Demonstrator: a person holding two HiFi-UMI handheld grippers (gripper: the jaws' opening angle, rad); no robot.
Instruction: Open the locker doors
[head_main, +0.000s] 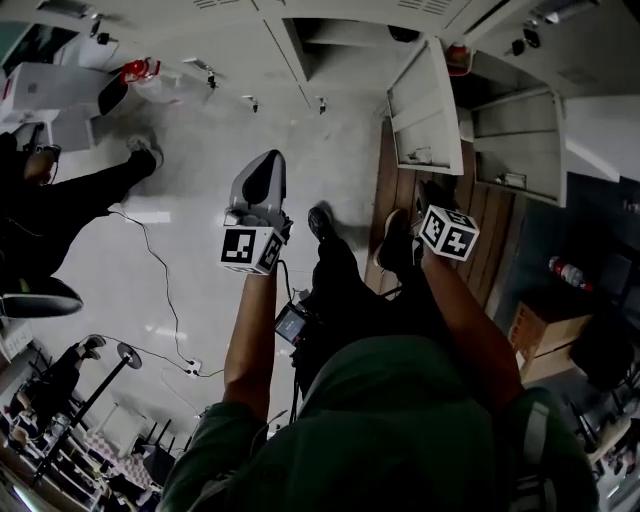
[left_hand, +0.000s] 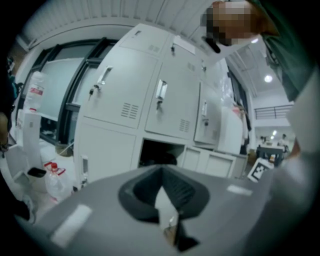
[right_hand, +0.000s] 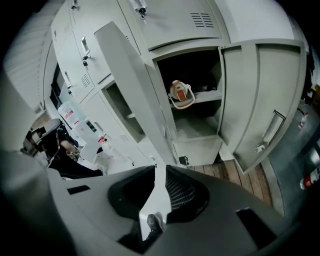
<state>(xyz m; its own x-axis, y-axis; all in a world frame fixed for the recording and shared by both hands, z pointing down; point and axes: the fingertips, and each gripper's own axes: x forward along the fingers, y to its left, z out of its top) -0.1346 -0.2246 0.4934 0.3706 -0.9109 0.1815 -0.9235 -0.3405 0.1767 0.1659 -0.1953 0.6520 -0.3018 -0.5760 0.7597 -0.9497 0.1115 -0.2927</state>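
We are standing before a bank of grey lockers with a hand-held gripper in each hand.

What could go wrong: the left hand-held gripper (left_hand: 161, 170) has its jaws together at the tips and holds nothing. It would have to open before it could take a handle (left_hand: 161, 91), or it would only knock against the metal. The handles look small and shallow, with keys hanging under them, so a grip could slip off or snag a key. The right hand-held gripper (right_hand: 161, 172) has its jaws a narrow gap apart, with nothing between them. A tall open door (right_hand: 132, 85) stands near it and could get bumped or swung back. A cable (head_main: 160, 270) trails on the floor (head_main: 200, 180) to our left, a trip risk if we step that way.

Where the doors lie: the closed locker doors (left_hand: 120, 85) are ahead of the left hand-held gripper and well apart from it, with the nearest handles above its line. In the right gripper view, two doors already hang open, the tall one to the left and a second open door (right_hand: 265, 110) to the right. Between them is an open compartment (right_hand: 200, 75) with an orange and white object (right_hand: 180, 94) on its shelf. The right hand-held gripper points down toward the foot of this compartment and touches neither door.
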